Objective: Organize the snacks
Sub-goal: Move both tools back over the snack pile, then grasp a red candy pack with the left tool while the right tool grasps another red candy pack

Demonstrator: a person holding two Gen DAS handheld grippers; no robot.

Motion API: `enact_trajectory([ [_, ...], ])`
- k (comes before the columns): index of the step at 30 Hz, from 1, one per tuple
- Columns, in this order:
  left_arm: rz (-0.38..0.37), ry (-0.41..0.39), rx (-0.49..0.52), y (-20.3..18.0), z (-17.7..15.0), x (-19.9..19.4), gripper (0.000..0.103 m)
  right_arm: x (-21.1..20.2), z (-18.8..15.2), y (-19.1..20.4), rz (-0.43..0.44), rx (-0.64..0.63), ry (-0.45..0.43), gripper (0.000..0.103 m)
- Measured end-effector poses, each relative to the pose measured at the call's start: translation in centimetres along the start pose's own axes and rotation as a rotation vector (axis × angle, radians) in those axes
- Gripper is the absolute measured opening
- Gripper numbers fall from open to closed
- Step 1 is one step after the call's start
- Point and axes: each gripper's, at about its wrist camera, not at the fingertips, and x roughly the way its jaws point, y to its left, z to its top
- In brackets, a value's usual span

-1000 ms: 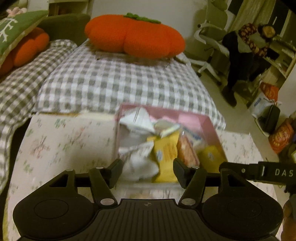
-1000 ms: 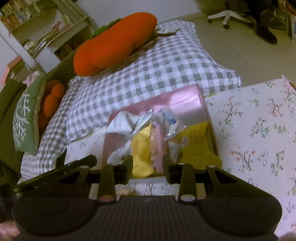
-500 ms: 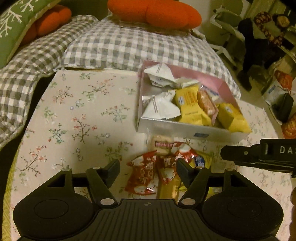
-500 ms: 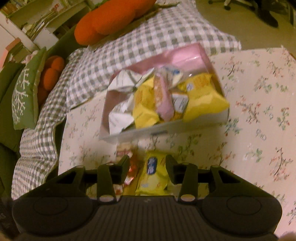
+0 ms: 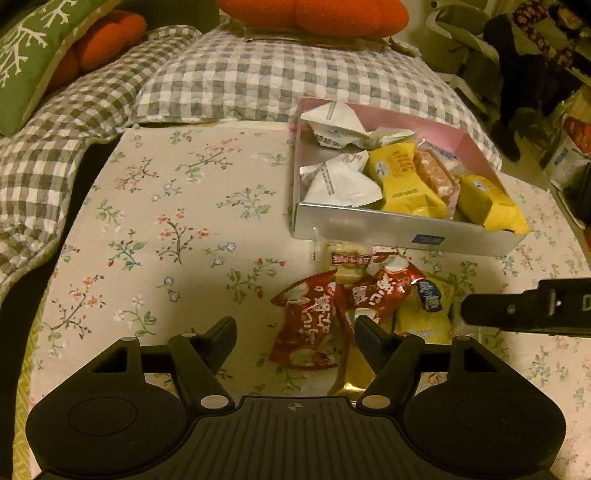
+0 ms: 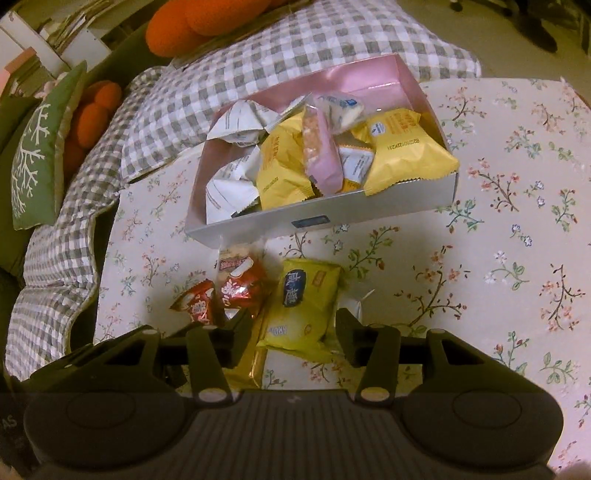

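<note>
Loose snacks lie on the floral cloth just in front of the pink box, already piled w/ packets. Left gripper & right gripper hang over them, jaws just been opening, nothing gripped. Checked cushion sits behind the box.

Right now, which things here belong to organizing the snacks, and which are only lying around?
For the job:
- pink box
- red packets
- yellow packet
- left tongs, open
- right tongs, open

Lying about:
- orange cushion
- green pillow
- checked blanket
</note>
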Motion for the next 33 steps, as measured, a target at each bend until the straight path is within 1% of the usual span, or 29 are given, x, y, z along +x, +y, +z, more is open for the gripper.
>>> enact_trajectory([
  [3,0.002,0.012,-0.001,0.1,0.0,0.5,0.072,0.3,0.2,-0.2,0.004,0.020,0.002,0.049],
  [6,0.020,0.009,0.006,0.1,0.0,0.8,0.072,0.7,0.2,-0.1,0.019,0.028,0.009,0.049],
  [17,0.031,0.036,0.024,-0.1,-0.3,2.3,0.072,2.7,1.7,2.3,0.090,0.004,-0.010,0.049],
  [22,0.031,0.032,0.050,-0.4,-0.3,2.8,0.072,4.7,2.0,3.5,0.070,-0.032,0.009,0.049],
  [23,0.037,0.034,0.054,-0.4,-0.3,3.0,0.072,5.2,1.9,3.6,0.064,-0.036,0.019,0.046],
  [24,0.037,0.032,0.058,-0.4,-0.3,3.1,0.070,5.6,1.7,3.6,0.058,-0.040,0.028,0.044],
  [25,0.038,0.029,0.063,-0.5,-0.3,3.1,0.070,5.9,1.6,3.7,0.054,-0.048,0.033,0.038],
  [28,0.036,0.027,0.068,-0.5,-0.2,3.3,0.067,6.1,1.3,3.8,0.048,-0.068,0.032,0.032],
  [30,0.033,0.029,0.067,-0.5,-0.2,3.4,0.061,5.9,1.2,3.9,0.043,-0.079,0.025,0.032],
  [31,0.027,0.033,0.068,-0.5,-0.3,3.5,0.059,5.7,1.3,3.9,0.040,-0.082,0.020,0.031],
  [33,0.021,0.036,0.068,-0.6,-0.3,3.5,0.051,5.4,1.3,3.7,0.041,-0.074,0.013,0.030],
])
